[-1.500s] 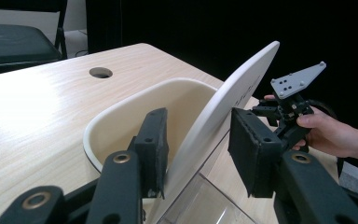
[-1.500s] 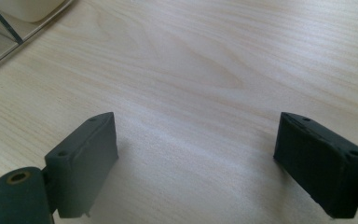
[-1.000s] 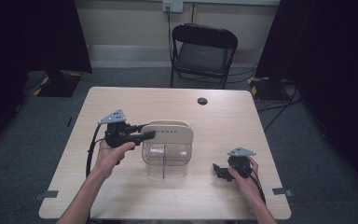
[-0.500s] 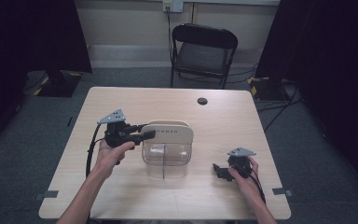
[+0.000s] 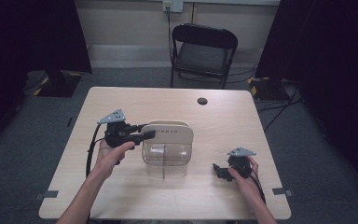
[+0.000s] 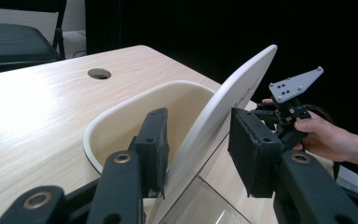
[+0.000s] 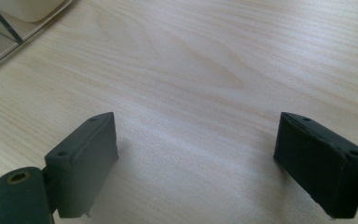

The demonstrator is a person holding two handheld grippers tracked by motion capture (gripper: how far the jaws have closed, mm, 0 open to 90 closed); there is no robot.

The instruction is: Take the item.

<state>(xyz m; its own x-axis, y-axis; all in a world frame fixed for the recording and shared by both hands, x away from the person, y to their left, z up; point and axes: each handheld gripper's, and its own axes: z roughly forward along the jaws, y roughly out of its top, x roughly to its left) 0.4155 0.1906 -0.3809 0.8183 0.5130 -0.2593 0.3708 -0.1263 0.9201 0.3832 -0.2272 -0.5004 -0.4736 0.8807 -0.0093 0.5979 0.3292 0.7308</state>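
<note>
A clear plastic container (image 5: 165,156) stands mid-table, with a cream lid (image 5: 169,133) tilted up on its far side. My left gripper (image 5: 149,134) reaches in from the left and straddles the lid's left edge. In the left gripper view the lid (image 6: 233,100) stands slanted between the open jaws; the left pad (image 6: 154,149) touches it and the right pad (image 6: 254,154) is apart from it. The cream rim (image 6: 121,121) lies behind the lid. My right gripper (image 5: 219,170) rests low on the table at the front right, open, with bare wood between its pads (image 7: 86,163).
The wooden table (image 5: 242,121) has a round cable hole (image 5: 202,101) at the back centre. A black folding chair (image 5: 204,49) stands beyond the far edge. The container's clear corner (image 7: 0,32) lies far to the left of the right gripper.
</note>
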